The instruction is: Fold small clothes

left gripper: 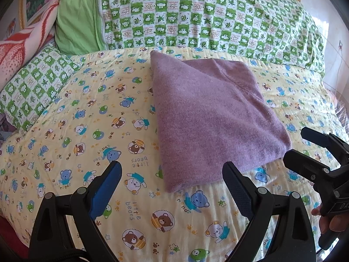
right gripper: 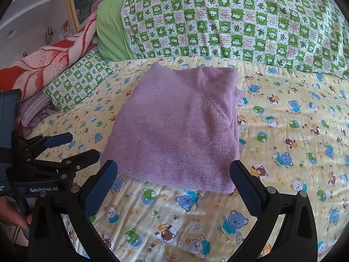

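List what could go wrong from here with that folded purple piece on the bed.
1. The purple garment lies folded on a soft, wrinkled bear-print quilt; closing fingers low might pinch quilt along with it.
2. Its right side shows loose stacked layers; a one-sided lift could let the fold open.
3. The left gripper and right gripper are open and close together, so they might collide.

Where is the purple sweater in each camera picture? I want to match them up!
Left wrist view: the folded purple sweater lies on the yellow bear quilt, middle to right, ahead of the open left gripper.
Right wrist view: the purple sweater lies in the middle, just ahead of the open right gripper.
Shared landmark: the green checked blanket behind the sweater.
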Available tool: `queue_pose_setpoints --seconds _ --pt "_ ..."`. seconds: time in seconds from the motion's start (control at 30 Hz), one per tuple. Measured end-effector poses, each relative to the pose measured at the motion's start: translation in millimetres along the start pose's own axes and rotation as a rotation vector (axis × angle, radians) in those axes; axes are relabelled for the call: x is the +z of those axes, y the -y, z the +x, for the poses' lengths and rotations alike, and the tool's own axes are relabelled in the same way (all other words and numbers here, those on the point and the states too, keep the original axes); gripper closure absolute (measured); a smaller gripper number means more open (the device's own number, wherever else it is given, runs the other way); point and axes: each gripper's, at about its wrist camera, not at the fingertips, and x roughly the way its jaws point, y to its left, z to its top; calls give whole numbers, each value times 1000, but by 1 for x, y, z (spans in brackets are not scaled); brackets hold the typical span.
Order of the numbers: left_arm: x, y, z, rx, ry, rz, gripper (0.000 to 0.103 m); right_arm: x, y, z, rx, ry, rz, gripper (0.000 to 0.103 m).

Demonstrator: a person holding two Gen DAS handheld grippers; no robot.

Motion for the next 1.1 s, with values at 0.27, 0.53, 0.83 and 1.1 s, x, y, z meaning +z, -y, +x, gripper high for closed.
queue_pose_setpoints --seconds 0.27,0.53,0.83,1.1 --pt "2 -1 2 -1 -6 -5 9 3 0 1 1 5 2 0" --pt "4 -1 4 1 -7 -6 9 4 1 2 -6 4 10 0" --pt "9 1 5 5 1 7 9 8 5 4 -10 8 16 0" --pt "12 3 7 -1 -5 -8 9 11 10 5 -13 13 34 0"
